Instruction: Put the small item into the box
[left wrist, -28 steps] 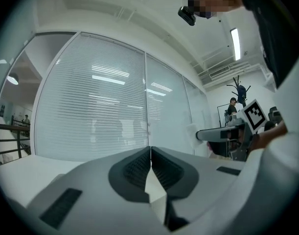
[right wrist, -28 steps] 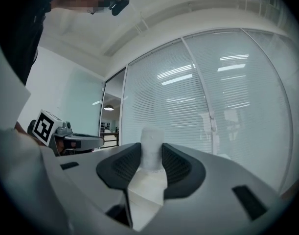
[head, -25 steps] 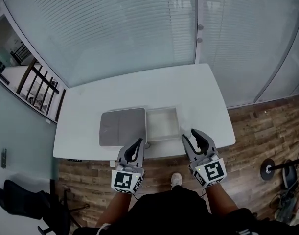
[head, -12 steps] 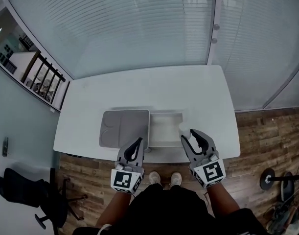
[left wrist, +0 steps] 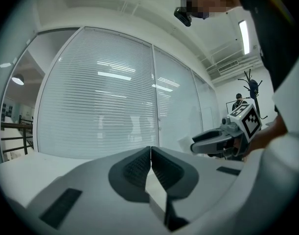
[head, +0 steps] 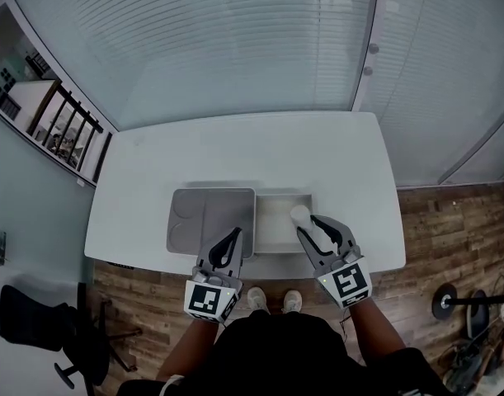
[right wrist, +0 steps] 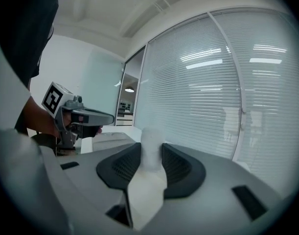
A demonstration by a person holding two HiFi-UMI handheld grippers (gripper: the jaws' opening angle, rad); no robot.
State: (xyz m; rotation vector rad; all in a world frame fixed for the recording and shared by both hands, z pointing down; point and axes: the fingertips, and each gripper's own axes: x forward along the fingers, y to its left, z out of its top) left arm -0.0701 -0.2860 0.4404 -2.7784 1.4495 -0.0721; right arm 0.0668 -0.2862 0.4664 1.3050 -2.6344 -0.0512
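An open grey box lies on the white table: its lid (head: 210,219) rests flat at the left, and its tray (head: 278,221) stands at the right. My right gripper (head: 305,221) is shut on a small white cylindrical item (head: 299,214), held over the tray's right front corner. In the right gripper view the small white item (right wrist: 151,148) stands pinched between the two dark pads (right wrist: 126,166). My left gripper (head: 233,239) hovers at the lid's front right corner, its jaws shut with nothing between them; in its own view the left gripper (left wrist: 150,164) shows its pads touching.
The white table (head: 243,151) stands against a glass wall with blinds (head: 235,40). Wooden floor (head: 449,221) lies to the right and front. A black office chair (head: 45,337) sits at lower left. The person's shoes (head: 272,301) show below the table edge.
The right gripper has moved forward and left with the small item, from in front of the table edge to over the tray. The head view shifted, so the table sits lower.
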